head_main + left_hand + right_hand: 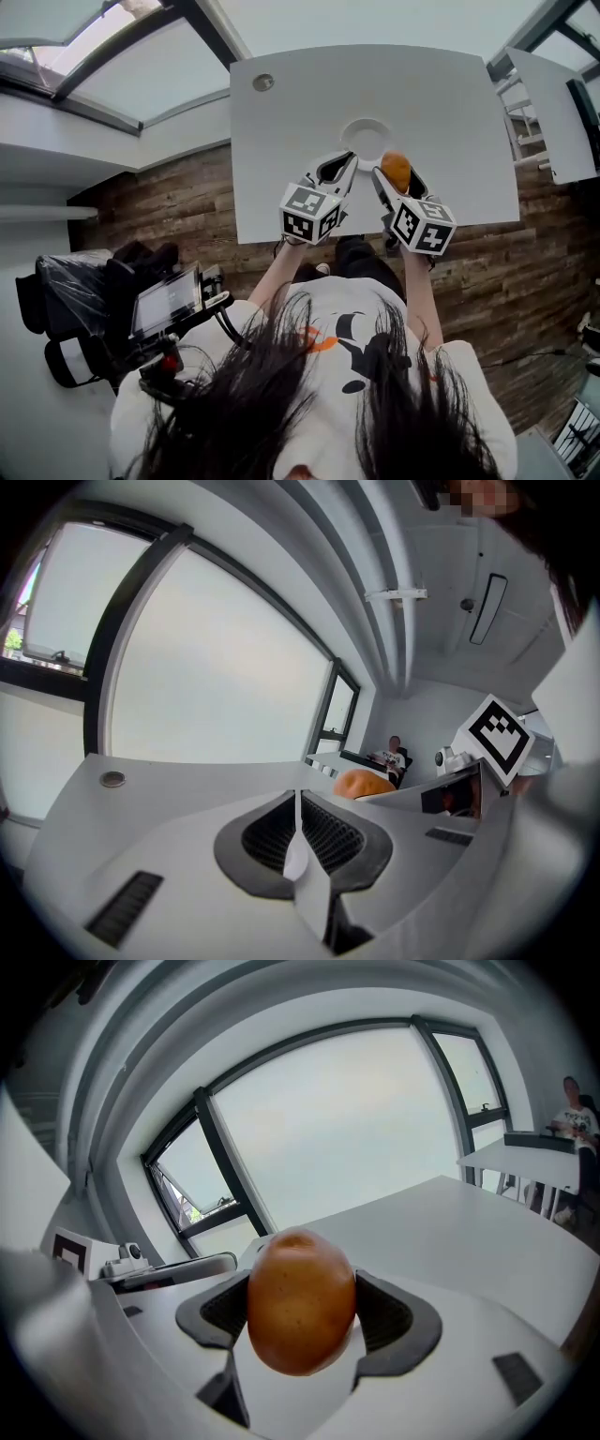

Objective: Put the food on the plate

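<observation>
Now the right gripper [394, 178] pinches a potato [396, 171] between its two jaws, which press on the potato's sides. It is held at the plate's [349, 131] near right rim; whether it hangs over the rim cannot be told. The left gripper [349, 161] has its jaws pressed together with nothing between them, just beside the plate's near left rim. The plate sits on a white table [441, 103]. A round grommet [263, 82] lies well left of the plate, toward the far edge.

Orange-brown food [300, 1302], white plate [360, 134]
</observation>
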The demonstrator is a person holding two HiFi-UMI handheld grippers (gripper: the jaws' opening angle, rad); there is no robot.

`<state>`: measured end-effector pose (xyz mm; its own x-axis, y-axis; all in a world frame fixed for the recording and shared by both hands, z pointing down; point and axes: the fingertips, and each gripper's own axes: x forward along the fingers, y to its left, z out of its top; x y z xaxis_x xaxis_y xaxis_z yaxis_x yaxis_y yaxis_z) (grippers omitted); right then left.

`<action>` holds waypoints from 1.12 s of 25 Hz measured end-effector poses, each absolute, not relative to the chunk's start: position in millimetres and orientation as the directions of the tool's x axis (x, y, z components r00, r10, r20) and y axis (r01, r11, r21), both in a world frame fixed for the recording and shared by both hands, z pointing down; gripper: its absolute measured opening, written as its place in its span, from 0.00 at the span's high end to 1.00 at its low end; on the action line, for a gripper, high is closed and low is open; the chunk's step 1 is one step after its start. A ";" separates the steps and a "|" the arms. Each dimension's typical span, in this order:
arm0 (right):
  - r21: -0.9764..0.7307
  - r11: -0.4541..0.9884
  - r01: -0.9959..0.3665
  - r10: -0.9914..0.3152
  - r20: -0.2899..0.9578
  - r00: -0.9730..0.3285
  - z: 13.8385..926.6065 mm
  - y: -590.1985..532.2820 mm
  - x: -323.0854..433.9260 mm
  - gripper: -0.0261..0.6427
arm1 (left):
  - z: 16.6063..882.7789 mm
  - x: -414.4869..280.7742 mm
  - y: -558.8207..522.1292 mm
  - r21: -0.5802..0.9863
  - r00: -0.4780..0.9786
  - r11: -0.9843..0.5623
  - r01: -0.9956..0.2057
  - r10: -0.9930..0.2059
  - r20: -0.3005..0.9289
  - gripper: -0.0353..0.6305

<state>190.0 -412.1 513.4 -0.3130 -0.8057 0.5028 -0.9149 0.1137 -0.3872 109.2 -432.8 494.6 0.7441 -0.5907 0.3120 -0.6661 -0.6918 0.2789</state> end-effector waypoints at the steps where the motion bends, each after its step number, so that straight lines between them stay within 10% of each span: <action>1: -0.380 0.127 -0.916 -0.801 0.506 -0.320 515.3 -415.1 187.9 0.44 | 497.1 106.6 -434.4 0.278 0.736 -0.683 -0.675 -0.598 0.318 0.94; 28: -0.070 0.593 -0.802 -0.538 0.706 -0.460 625.8 -471.3 125.4 0.44 | 519.1 62.5 -463.0 0.288 0.620 -0.549 -0.784 -0.681 0.390 0.94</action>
<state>125.4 -471.3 625.8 -0.4599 -0.5382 0.7063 -0.8019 0.5933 -0.0700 62.5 -463.0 519.1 0.6200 -0.6808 0.3900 -0.7844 -0.5492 0.2882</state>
